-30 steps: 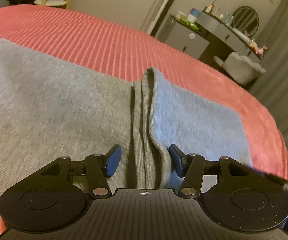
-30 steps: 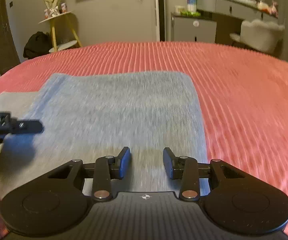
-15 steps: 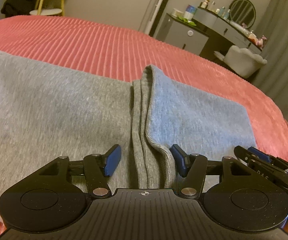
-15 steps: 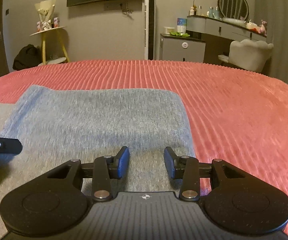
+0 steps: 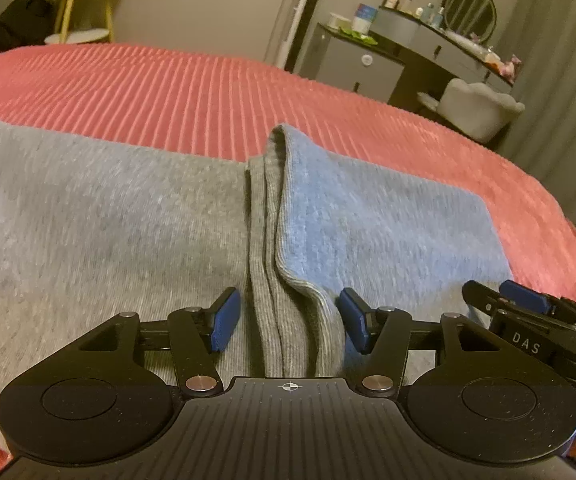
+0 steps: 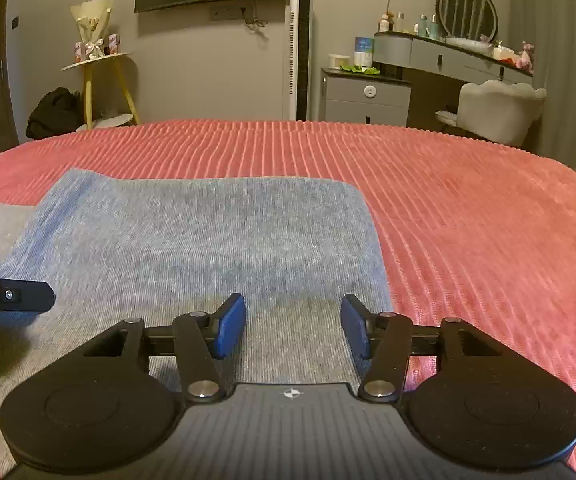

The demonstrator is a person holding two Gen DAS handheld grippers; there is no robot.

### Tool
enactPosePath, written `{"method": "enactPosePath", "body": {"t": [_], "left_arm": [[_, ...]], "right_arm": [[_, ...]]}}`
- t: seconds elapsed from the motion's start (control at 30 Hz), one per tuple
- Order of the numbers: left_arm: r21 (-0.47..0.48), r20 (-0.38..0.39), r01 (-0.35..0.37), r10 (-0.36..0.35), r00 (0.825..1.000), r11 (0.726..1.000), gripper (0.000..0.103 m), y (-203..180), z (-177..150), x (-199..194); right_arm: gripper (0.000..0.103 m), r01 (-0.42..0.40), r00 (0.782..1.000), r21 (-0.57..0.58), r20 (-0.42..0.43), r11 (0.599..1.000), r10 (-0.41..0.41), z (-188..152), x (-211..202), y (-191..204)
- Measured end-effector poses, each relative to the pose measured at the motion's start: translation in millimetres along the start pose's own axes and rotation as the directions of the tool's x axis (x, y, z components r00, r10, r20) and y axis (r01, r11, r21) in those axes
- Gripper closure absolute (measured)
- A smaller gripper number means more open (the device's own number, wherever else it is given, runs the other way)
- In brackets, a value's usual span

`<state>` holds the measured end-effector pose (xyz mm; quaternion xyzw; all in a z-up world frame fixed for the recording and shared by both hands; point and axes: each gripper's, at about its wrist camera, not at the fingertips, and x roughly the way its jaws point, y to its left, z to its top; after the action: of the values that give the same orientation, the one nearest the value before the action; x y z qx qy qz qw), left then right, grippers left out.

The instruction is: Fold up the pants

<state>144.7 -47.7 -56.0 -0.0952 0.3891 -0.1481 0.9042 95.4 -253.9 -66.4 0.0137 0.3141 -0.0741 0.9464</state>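
The pants (image 5: pixel 100 220) lie flat on the bed (image 5: pixel 192 92), spread along its near edge, with one end already laid back over the rest so that a bluish-looking panel (image 6: pixel 208 236) sits on top of the grey layer. Where that panel ends, a ribbed hem (image 5: pixel 276 240) shows several stacked cloth edges running away from the near edge of the bed.

The fabric looks like a soft, light knit: it will drape and sag when lifted, hold no shape, and its layers may slide over one another on the ribbed red cover. A good hold, I judge, is at the near edge, pinching all layers together, one gripper at the hem and the other nearer the folded end, so the stack lifts evenly rather than peeling apart.

The left gripper (image 5: pixel 288 320) sits low over the hem, jaws released and straddling the stacked edges without closing on them. The right gripper (image 6: pixel 293 326) is over the near edge of the bluish panel, jaws also released, nothing between them but cloth lying flat beneath.

Compared with a second ago, the pants have not shifted. The right gripper has come in beside the left one, now showing plainly at the right of the left view, and its own view has steadied from blur and levelled.
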Motion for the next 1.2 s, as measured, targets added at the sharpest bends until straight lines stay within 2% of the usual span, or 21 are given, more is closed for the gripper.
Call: {"method": "enactPosePath", "body": {"t": [0.07, 0.2, 0.27, 0.33, 0.43, 0.7, 0.8, 0.87, 0.93, 0.97, 1.0, 1.1, 1.2], "left_arm": [[-0.003, 0.000, 0.001, -0.001, 1.000, 1.000, 0.044, 0, 0, 0], [0.020, 0.014, 0.014, -0.014, 1.000, 1.000, 0.062, -2, 0, -1], [0.033, 0.019, 0.016, -0.017, 1.000, 0.999, 0.064, -4, 0, -2], [0.020, 0.023, 0.029, -0.029, 0.999, 0.999, 0.072, -2, 0, -2], [-0.011, 0.027, 0.053, -0.052, 0.998, 0.999, 0.078, 3, 1, -3], [-0.076, 0.057, 0.052, -0.048, 0.997, 0.996, 0.084, 14, 6, -12], [-0.084, 0.048, 0.026, -0.022, 0.999, 0.996, 0.083, 16, 6, -10], [-0.082, 0.042, 0.016, -0.013, 0.999, 0.996, 0.081, 16, 6, -9], [-0.089, 0.042, -0.006, 0.010, 0.999, 0.996, 0.062, 19, 7, -13], [-0.120, 0.045, -0.014, 0.020, 0.999, 0.993, 0.056, 24, 7, -16], [-0.160, 0.048, -0.020, 0.028, 0.998, 0.987, 0.046, 30, 8, -20], [-0.309, 0.095, -0.062, 0.096, 0.991, 0.949, 0.048, 56, 13, -39], [-0.410, 0.142, -0.114, 0.187, 0.972, 0.905, 0.048, 84, 22, -65]], "right_arm": [[0.047, 0.003, 1.000, -0.006, -0.001, 1.000, -0.003, 0, 0, 0], [0.047, 0.006, 1.000, -0.011, -0.002, 1.000, -0.006, 0, 0, 0], [0.046, 0.005, 1.000, -0.011, -0.001, 1.000, -0.005, 0, -1, -1], [0.046, 0.004, 1.000, -0.006, 0.000, 1.000, -0.004, 0, -1, -1], [0.044, 0.008, 1.000, 0.015, 0.007, 1.000, -0.008, 1, -4, -3], [0.039, 0.024, 0.999, 0.213, 0.033, 0.977, -0.032, 7, -32, -32], [0.036, 0.028, 0.998, 0.235, 0.040, 0.972, -0.039, 6, -37, -37], [0.036, 0.039, 0.999, 0.223, 0.015, 0.974, -0.043, 5, -33, -35], [0.036, 0.043, 0.999, 0.201, -0.022, 0.979, -0.039, 5, -28, -32], [0.036, 0.040, 0.999, 0.192, -0.035, 0.981, -0.034, 5, -26, -30], [0.036, 0.038, 0.999, 0.182, -0.044, 0.983, -0.031, 4, -25, -29], [0.033, 0.040, 0.998, 0.158, -0.057, 0.987, -0.031, 4, -22, -26], [0.032, 0.043, 0.997, 0.166, -0.073, 0.985, -0.031, 4, -20, -27]]}}
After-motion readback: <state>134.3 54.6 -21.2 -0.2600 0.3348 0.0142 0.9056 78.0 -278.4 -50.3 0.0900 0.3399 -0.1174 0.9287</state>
